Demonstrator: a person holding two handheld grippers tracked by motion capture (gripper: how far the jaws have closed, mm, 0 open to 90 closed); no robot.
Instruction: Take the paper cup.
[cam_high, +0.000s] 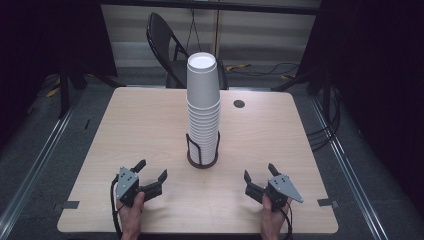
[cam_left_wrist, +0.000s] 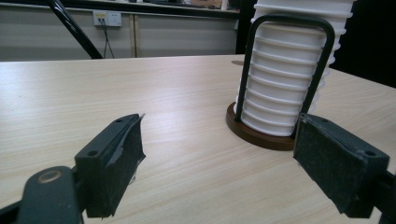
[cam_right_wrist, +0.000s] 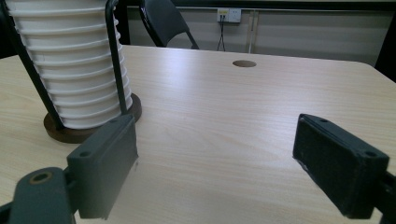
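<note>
A tall stack of white paper cups (cam_high: 203, 105) stands upside down in a black wire holder with a round dark base (cam_high: 202, 161) at the table's middle. My left gripper (cam_high: 152, 169) rests near the front edge, left of the holder, jaws apart and nothing between them. In the left gripper view the stack (cam_left_wrist: 285, 79) and base (cam_left_wrist: 261, 135) sit ahead to the right of that gripper (cam_left_wrist: 219, 126). My right gripper (cam_high: 258, 170) lies right of the holder, open and holding nothing. In the right gripper view the stack (cam_right_wrist: 70, 70) stands ahead to the left of it (cam_right_wrist: 215, 123).
The light wooden table (cam_high: 280, 140) has a round cable hole (cam_high: 239, 104) behind the stack on the right. A black folding chair (cam_high: 165, 40) stands beyond the far edge. Dark curtains and floor rails flank both sides.
</note>
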